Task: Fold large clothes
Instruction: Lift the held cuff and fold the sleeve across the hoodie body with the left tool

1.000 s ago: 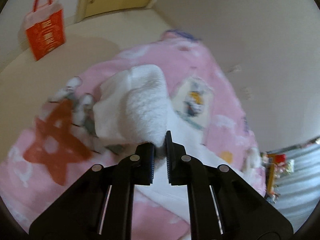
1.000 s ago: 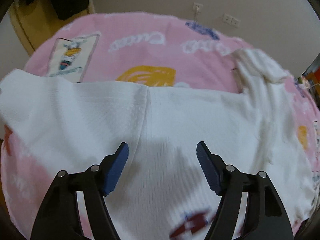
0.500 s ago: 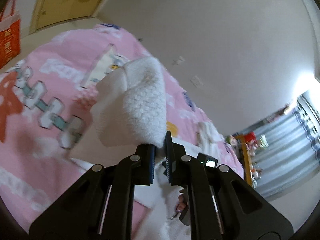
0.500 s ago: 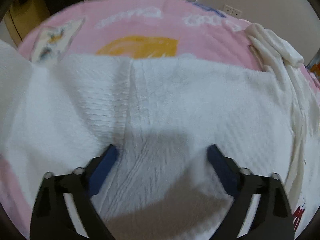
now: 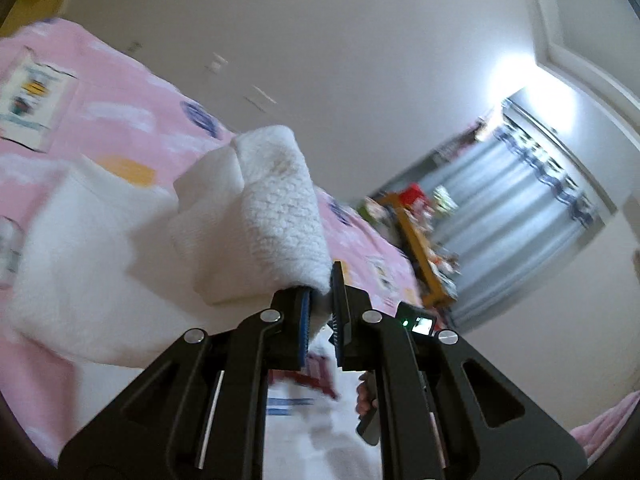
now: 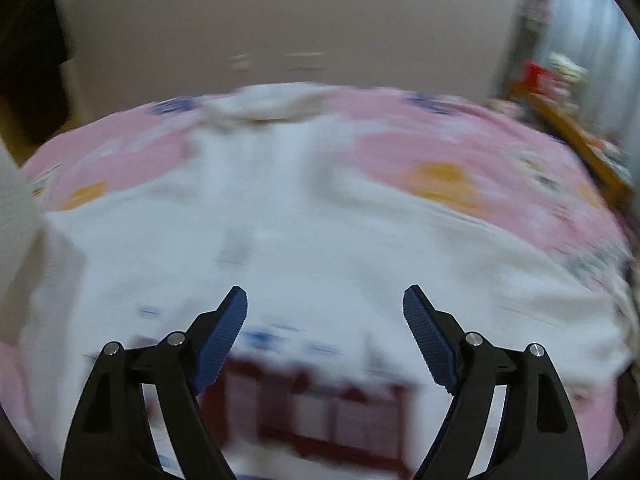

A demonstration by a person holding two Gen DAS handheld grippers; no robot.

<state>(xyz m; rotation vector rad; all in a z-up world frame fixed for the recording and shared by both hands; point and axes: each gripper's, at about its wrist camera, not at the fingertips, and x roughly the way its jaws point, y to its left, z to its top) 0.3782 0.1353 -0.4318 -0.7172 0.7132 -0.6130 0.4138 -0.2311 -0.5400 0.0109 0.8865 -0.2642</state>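
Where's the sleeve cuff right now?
Left wrist view, centre: the cuff is pinched in the left gripper, lifted above the white garment on the pink bedspread.

From my feed I see a plain pale wall (image 5: 360, 40) filling the upper frame, with blurred wall sockets (image 5: 218, 63) left of centre. At right, grey-blue curtains (image 5: 532, 216) glow under bright light. A yellow wooden shelf (image 5: 420, 244) of colourful clutter stands before them. The pink patterned bedspread (image 5: 120, 112) covers the lower left.
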